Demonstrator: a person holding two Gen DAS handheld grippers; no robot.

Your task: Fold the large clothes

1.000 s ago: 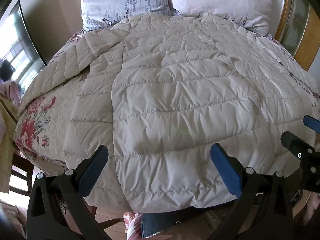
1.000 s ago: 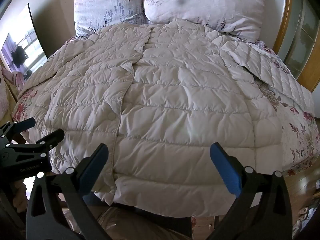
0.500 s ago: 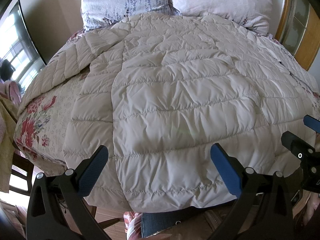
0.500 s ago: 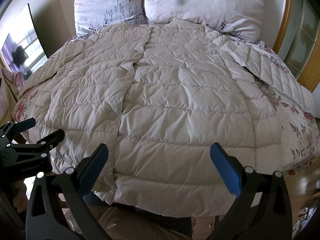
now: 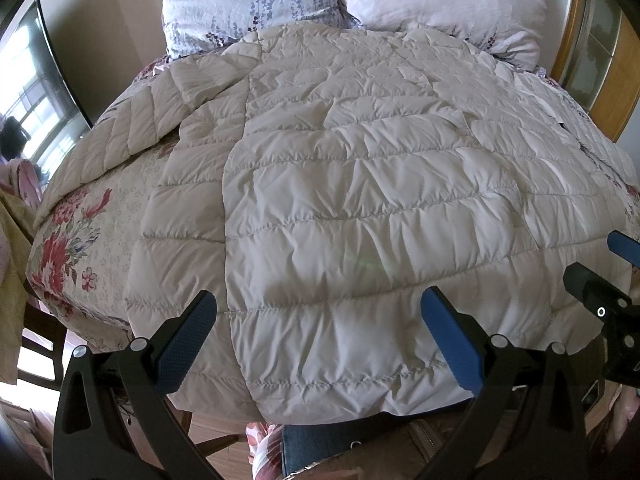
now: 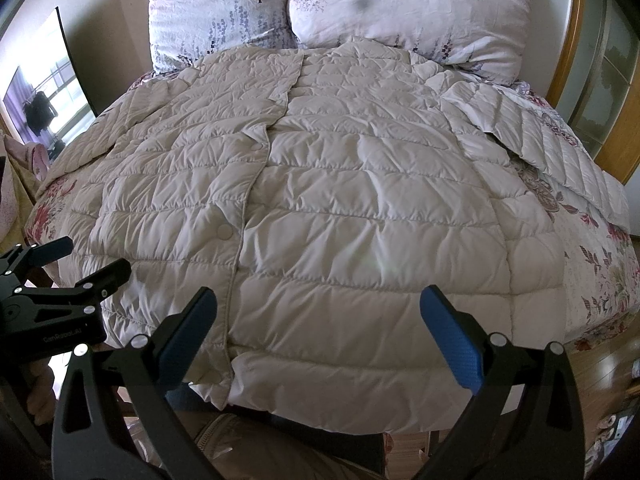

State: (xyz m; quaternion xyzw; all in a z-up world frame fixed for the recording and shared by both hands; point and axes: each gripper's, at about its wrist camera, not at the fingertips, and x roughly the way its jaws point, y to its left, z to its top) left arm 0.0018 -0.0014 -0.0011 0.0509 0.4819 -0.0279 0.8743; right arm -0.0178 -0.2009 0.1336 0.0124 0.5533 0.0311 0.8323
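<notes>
On the bed with the floral red-and-cream bedspread (image 5: 76, 240) lies a large beige quilted down jacket (image 5: 360, 208), spread flat, front side up, collar end toward two pale pink pillows with tree and lavender prints (image 6: 412, 8) at the headboard. Hem reaches the near edge of the bed and overhangs it slightly. Front closure runs lengthwise, with round snap buttons (image 6: 225, 233) visible along the placket in the right wrist view. One sleeve (image 5: 132, 136) angles out toward the left side of the bed; the other sleeve (image 6: 552, 148) stretches toward the right side, over the bedspread.

Left gripper (image 5: 316, 340): blue-padded black fingers wide apart, nothing between them, held above the hem, not touching fabric as far as can be seen. Right gripper (image 6: 316, 340): likewise spread wide, empty, poised over the hem. Each gripper shows at the edge of the other's view, side by side.

Wooden headboard frame (image 6: 568, 40) at right. Dark curved screen (image 5: 52, 64) against the wall at left. Denim-clad leg of the person (image 5: 320, 444) below the hem.
</notes>
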